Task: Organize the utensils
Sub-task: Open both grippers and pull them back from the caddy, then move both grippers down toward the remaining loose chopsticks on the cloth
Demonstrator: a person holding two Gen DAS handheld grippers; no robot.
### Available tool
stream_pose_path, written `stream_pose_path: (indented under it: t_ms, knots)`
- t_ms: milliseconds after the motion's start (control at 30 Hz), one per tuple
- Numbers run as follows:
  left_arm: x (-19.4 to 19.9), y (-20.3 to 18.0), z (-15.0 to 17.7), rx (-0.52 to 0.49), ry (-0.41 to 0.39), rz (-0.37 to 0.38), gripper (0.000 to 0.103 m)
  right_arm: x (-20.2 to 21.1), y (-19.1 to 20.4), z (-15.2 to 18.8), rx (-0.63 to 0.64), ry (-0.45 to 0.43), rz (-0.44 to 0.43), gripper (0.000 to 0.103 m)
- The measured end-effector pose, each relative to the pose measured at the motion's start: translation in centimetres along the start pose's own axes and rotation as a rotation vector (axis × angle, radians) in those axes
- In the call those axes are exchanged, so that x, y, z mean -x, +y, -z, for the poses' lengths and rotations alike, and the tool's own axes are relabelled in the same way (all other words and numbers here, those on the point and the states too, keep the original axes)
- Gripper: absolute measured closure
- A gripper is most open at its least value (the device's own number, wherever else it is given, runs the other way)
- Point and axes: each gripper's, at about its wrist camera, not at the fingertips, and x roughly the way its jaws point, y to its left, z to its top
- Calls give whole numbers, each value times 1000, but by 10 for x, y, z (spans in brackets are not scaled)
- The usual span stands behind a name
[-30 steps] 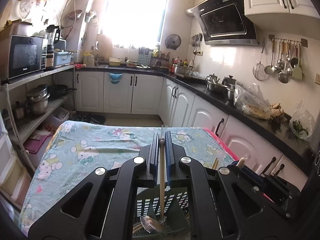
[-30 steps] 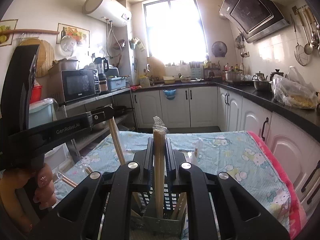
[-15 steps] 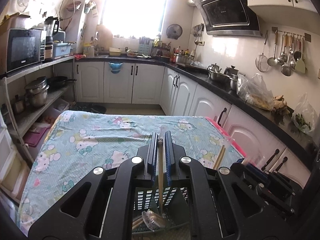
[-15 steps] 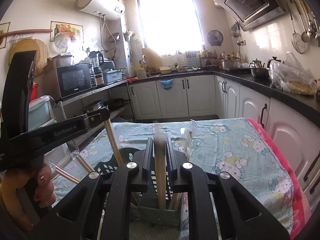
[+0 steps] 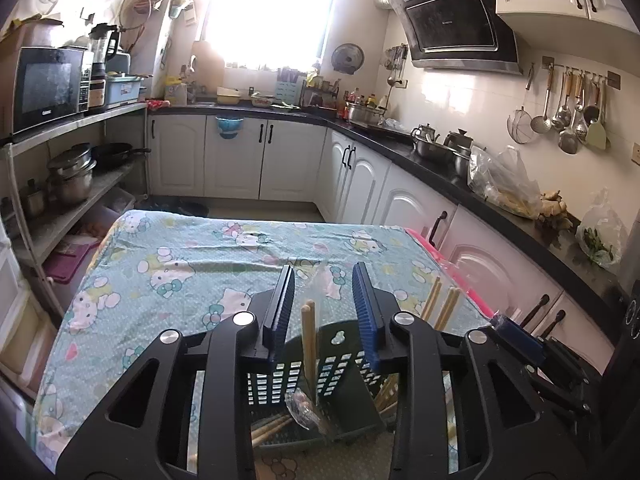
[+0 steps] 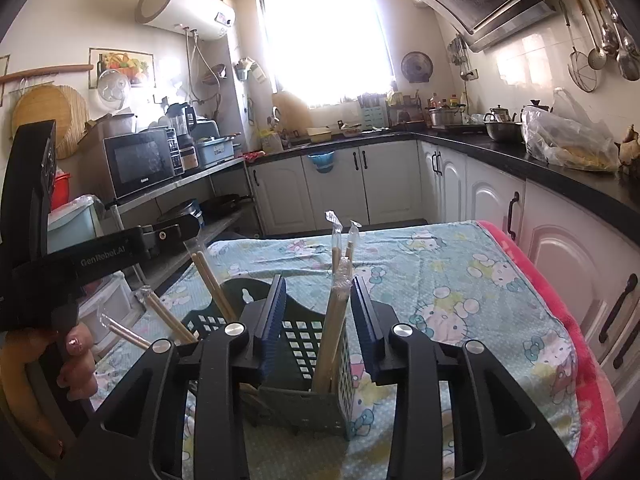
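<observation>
Both tongs had just been opening: left tongs [image 5: 323, 316] spread around a spoon [image 5: 308, 344], right tongs [image 6: 316, 320] around wrapped chopsticks [image 6: 334, 320], both released. Everything visible stood in the caddy [image 6: 308, 360]; probably near done.

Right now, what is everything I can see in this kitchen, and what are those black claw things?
Utensil caddy: one, dark green, on the table.
Wrapped chopsticks: several pairs, pale wood, standing in the caddy.
Wooden-handled spoon: one, standing in the caddy.
Tablecloth: one, light blue cartoon print.
Microwave: one, black, left shelf.
Range hood: one, black, right wall.
Hanging ladles: several, metal, wall rail.
Left gripper: black, blue pads, jaws just opened around the spoon handle.
Right gripper: same, just opened around chopsticks.
Hand: one, holding the left gripper.
</observation>
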Motion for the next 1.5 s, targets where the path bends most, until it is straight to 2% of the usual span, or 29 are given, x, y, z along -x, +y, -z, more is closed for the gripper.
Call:
stream_pose_path:
  t_ms: [33,233,533,800,1200,1367,1500]
  knots:
    - [1,0,0,-2,1,1,72,1,0,1,1,4,1,70]
    - [9,-7,3,-13,7,20,60,6,-4,5,-3,21,10,68]
    - [23,-15,9,-32,16,45,47,15,-5,10,-3,28,14,63]
    - [36,-17,21,-40,27,62,38,24,-8,18,-2,42,15,59]
    - [50,-14,47,-43,60,67,31,36,-12,32,-7,76,22,53]
    - [54,-14,56,-49,79,71,24,38,-14,38,-8,90,24,52]
    - [55,-16,64,-59,97,75,18,40,-15,41,-8,102,27,47]
